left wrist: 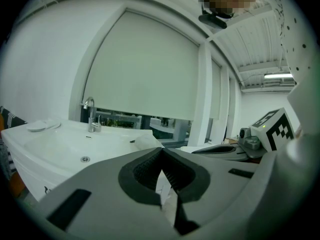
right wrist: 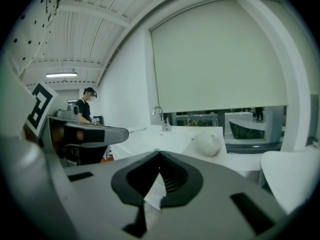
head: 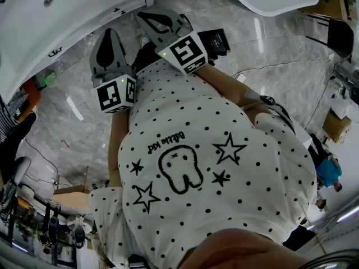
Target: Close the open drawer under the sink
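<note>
Over a grey marbled floor (head: 269, 55), a person in a white dotted shirt (head: 213, 150) is standing and holding both tools out in front, side by side and apart from each other. The left gripper (head: 110, 35) is pointing toward the white sink (head: 67, 15) at the head view's upper left, and its own view is showing the jaws (left wrist: 161, 151) clenched together with nothing between them. The right gripper (head: 147, 17) is sitting just beside it, jaws (right wrist: 159, 156) likewise pressed tip to tip and grasping nothing.

In the left gripper view the sink (left wrist: 65, 144) is lying low at the left. Its basin is showing only a round drain (left wrist: 85, 159), a chrome faucet (left wrist: 90, 114) is standing at the back edge, and a small white dish (left wrist: 42, 125) is resting on the rim to the faucet's left; what the dish is holding cannot be told. The cabinet front (left wrist: 25, 174) below the basin is peeking in at the lower left edge, but the drawer itself cannot be made out in any view.

From the right gripper view the same sink (right wrist: 170, 134) and faucet (right wrist: 160, 118) are appearing farther off, with a white rounded lump (right wrist: 206, 144) sitting on the counter beside the basin. Another person (right wrist: 89, 106) is standing at the far left.
</note>
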Demonstrator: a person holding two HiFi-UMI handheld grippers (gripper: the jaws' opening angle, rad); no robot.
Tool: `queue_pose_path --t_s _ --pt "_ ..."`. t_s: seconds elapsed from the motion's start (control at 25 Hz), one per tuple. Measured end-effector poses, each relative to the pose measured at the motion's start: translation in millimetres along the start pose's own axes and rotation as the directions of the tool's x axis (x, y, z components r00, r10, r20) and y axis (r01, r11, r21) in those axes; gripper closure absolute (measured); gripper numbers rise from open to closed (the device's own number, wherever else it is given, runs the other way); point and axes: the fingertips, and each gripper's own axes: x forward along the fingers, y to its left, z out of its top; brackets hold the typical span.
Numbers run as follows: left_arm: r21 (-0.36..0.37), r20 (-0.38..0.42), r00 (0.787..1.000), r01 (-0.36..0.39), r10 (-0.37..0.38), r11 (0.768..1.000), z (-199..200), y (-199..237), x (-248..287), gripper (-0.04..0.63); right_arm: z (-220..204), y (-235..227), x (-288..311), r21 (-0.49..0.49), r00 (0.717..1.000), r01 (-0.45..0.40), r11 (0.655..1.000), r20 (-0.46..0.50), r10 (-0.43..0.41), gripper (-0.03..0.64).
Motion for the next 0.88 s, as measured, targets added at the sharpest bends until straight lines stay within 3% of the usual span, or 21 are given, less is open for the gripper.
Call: queue_pose_path --t_s 0.88 --pt "0.006 -0.006 1.0 0.0 0.0 1.0 0.8 1.5 1.7 0.591 1.8 -1.6 0.1 0.007 1.0 0.004 1.0 0.005 -0.004 0.603"
